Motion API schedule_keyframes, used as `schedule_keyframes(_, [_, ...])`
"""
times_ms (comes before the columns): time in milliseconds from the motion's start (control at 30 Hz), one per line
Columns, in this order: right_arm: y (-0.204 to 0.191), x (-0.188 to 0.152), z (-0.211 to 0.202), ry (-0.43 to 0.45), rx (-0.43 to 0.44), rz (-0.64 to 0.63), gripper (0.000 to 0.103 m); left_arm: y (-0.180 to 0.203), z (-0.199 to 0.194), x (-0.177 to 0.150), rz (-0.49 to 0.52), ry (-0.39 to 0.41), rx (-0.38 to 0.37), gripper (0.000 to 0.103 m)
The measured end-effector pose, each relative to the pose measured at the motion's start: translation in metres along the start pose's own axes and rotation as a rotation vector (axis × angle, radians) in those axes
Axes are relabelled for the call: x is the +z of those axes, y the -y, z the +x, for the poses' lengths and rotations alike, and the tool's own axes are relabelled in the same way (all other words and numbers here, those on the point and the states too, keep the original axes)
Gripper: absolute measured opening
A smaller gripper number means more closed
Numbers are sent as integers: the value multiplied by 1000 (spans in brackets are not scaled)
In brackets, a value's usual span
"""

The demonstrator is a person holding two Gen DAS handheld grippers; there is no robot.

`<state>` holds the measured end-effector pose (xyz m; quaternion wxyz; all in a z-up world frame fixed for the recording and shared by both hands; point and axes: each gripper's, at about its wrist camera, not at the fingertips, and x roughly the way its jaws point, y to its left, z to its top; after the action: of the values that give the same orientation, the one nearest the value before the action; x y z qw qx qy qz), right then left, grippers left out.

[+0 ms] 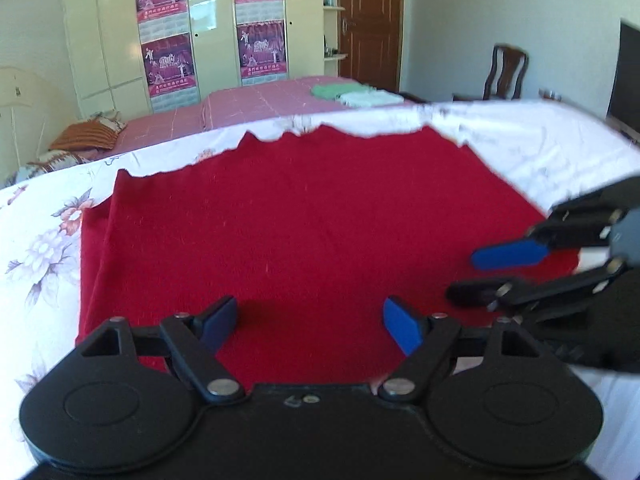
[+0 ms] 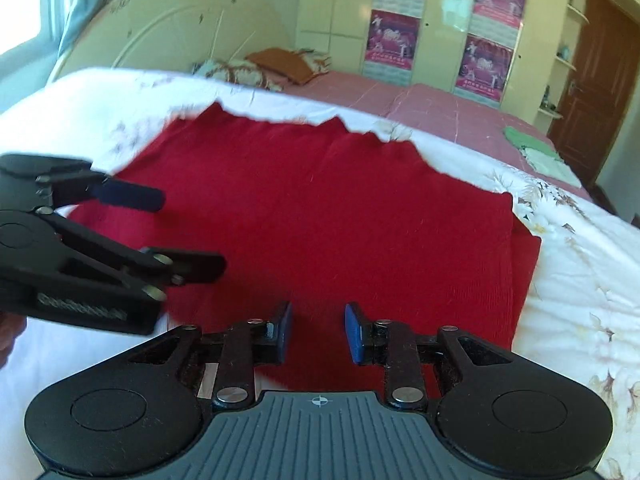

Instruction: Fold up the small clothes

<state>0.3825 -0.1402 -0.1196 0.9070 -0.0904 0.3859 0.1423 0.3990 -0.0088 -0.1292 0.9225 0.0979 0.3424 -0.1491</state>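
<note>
A red garment (image 1: 312,232) is lying spread flat on a white floral bedcover (image 1: 44,240), its far edge wavy and one side folded under along the edge nearest the flower print. The left gripper (image 1: 310,322) is being held just above the near part of the cloth, its blue pads standing wide apart with nothing between them. The right gripper (image 2: 318,330) is being held over the near edge of the same cloth, jaws parted by a narrow gap and nothing clamped; only red fabric is showing below the gap. Each tool is being seen from the other's camera, both near one another. Beyond, folded green clothes (image 1: 352,94) are resting on a pink bedspread (image 1: 248,104). No container is being seen in either view.
</note>
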Motion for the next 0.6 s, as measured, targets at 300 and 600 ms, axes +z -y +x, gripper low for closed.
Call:
schedule_keyframes(300, [51, -40, -16, -64, -101, 117, 37, -63, -25, -34, -141, -44, 47, 83])
schedule_keyframes(600, [54, -27, -12, -92, -73, 207, 37, -57, -18, -29, -149, -71, 84, 84])
